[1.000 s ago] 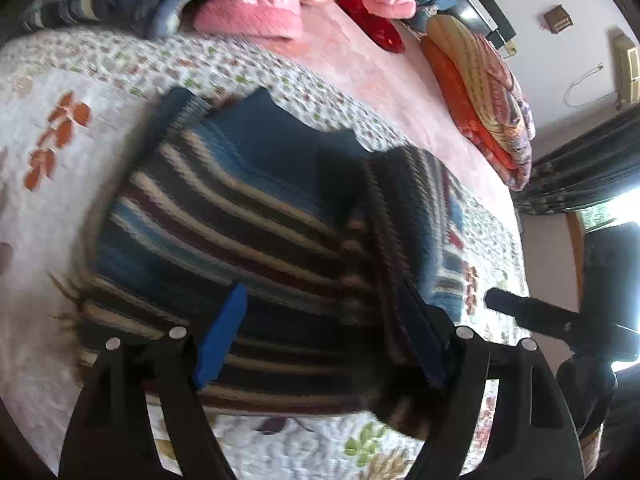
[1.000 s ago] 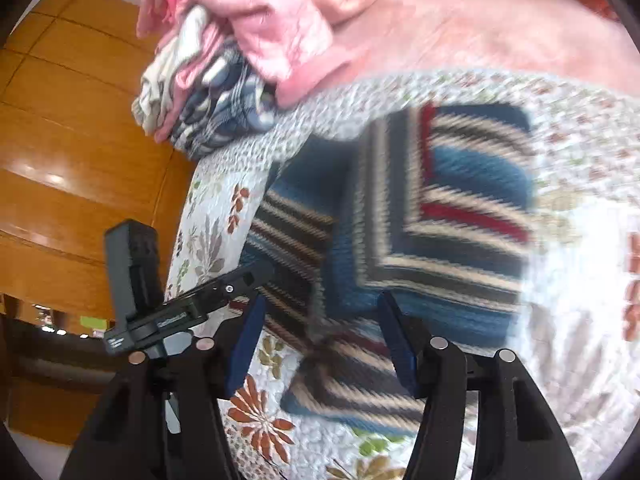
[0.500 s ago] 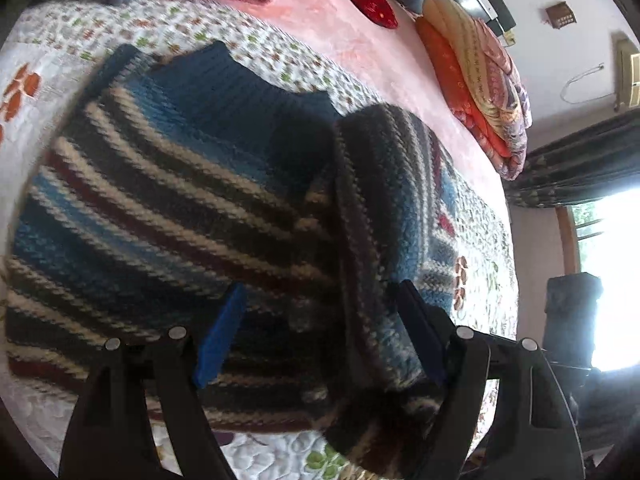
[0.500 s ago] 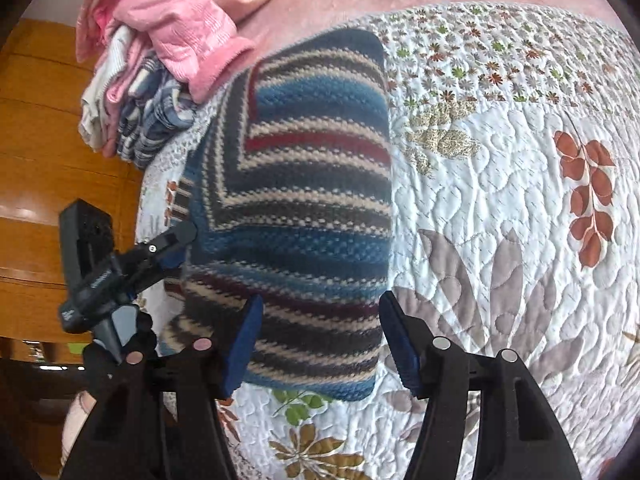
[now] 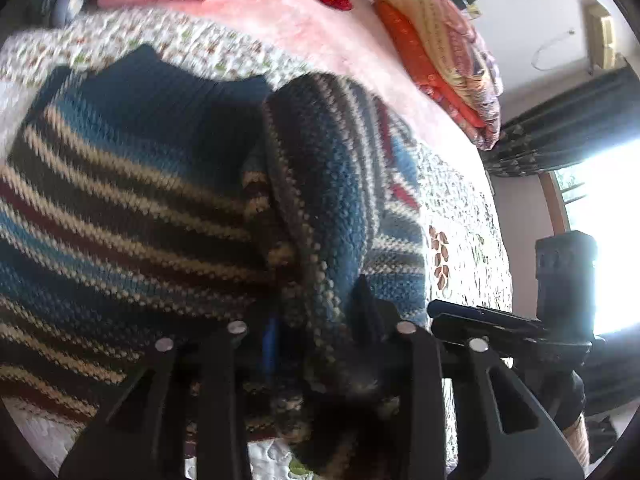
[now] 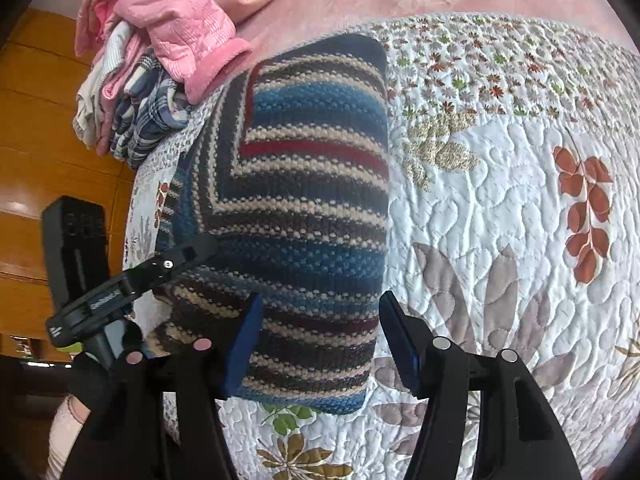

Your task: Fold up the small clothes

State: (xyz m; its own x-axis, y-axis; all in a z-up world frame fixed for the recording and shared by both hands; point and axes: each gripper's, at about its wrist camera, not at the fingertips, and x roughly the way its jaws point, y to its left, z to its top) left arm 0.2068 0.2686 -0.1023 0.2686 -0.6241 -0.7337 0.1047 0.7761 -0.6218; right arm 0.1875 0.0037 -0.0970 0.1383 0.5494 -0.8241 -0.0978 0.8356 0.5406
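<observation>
The striped sweater lies folded on the quilt. The left gripper pinches a fold of it; the right gripper hovers released above its edge.

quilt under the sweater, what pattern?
White quilt stitched with leaf and flower motifs in rust, taupe, green; clearest in the right wrist view.

Home bedroom: quilted bedspread, stacked bedding.
</observation>
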